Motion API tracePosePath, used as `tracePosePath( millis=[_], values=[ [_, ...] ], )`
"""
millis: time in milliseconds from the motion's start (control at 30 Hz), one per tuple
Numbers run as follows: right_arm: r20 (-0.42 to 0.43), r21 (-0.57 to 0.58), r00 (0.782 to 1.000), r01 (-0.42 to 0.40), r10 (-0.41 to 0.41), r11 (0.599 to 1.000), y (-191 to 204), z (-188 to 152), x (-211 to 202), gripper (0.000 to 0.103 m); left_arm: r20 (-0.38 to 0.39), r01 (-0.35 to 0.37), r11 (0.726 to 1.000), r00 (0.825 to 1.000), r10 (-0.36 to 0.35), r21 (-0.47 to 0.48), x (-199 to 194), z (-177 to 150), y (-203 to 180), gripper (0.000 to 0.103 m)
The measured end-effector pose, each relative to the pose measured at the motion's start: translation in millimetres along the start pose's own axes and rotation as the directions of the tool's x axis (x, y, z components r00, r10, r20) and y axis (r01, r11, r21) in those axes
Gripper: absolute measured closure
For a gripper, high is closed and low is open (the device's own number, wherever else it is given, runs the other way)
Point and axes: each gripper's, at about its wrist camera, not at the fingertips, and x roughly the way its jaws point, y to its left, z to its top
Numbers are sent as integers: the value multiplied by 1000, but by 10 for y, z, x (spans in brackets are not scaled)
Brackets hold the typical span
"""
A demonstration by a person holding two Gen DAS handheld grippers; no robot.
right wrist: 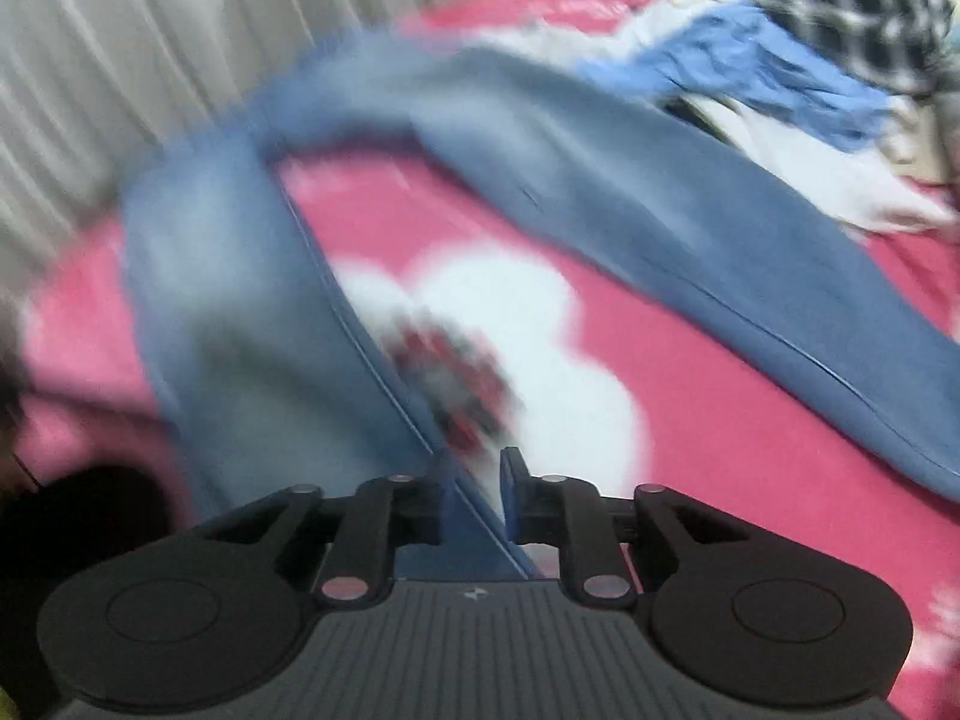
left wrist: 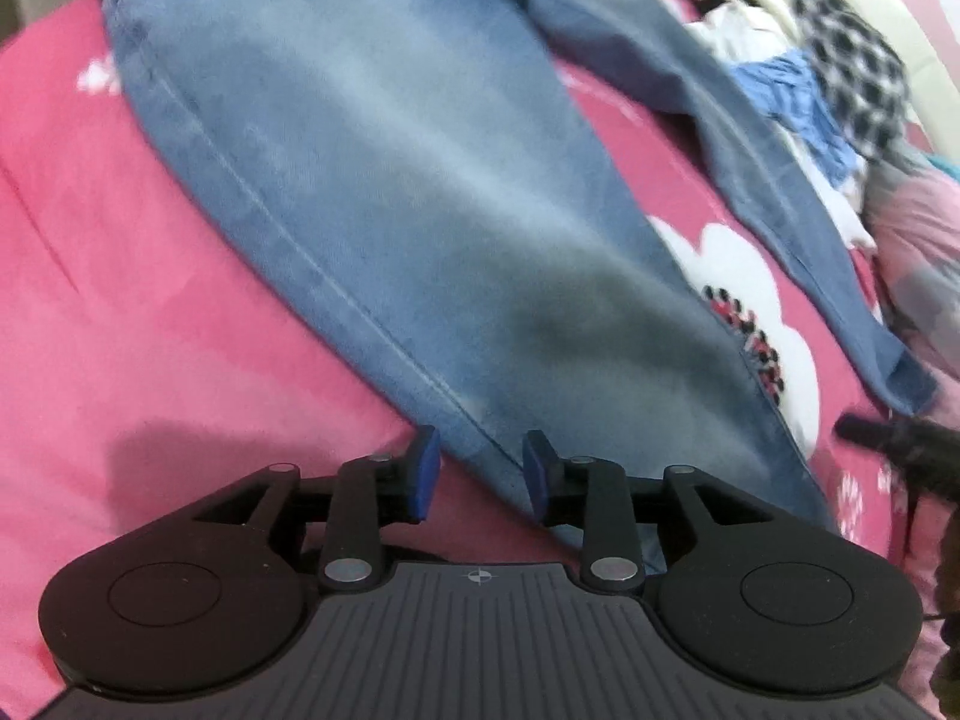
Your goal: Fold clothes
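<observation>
We have the jeans (left wrist: 372, 192) spread flat on the pink bed (left wrist: 108, 300), legs splayed for folding; left gripper (left wrist: 480, 474) jaws apart over a hem; right gripper (right wrist: 474, 498) jaws narrowly apart astride denim, grip unclear.

So the jeans (left wrist: 372, 180) are light blue denim, faded paler down the middle of each leg, with a stitched seam running along the side. They're spread out flat on the pink bed, legs splayed apart in a V shape with pink showing between them. One leg runs long and straight, the other angles off toward the pile of other clothes (left wrist: 840, 78) at the far edge, its hem turned up a little.
</observation>
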Motion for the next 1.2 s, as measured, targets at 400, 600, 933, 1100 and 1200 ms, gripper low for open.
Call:
tracePosePath(
  millis=[400, 600, 933, 1100, 1200],
  values=[
    [21, -105, 981, -189, 192, 976, 612, 870, 1472, 99, -73, -18, 989, 997, 7, -149, 575, -171, -852, 73],
    [75, -119, 984, -152, 161, 981, 574, 766, 1473, 96, -80, -17, 988, 997, 5, -157, 802, -283, -1411, 73],
    [290, -81, 951, 133, -104, 988, 167, 447, 572, 85, -71, -1, 979, 997, -14, -205, 1268, -392, -2171, 72],
    [267, 162, 892, 333, -366, 929, -686, 375, 612, 85, -60, 14, 972, 998, -29, -236, 1559, -374, -2439, 71],
    [268, 274, 879, 322, -393, 906, -1167, 200, 626, 90, -64, 10, 966, 998, -27, -257, 1733, -388, -2693, 71]
  ],
)
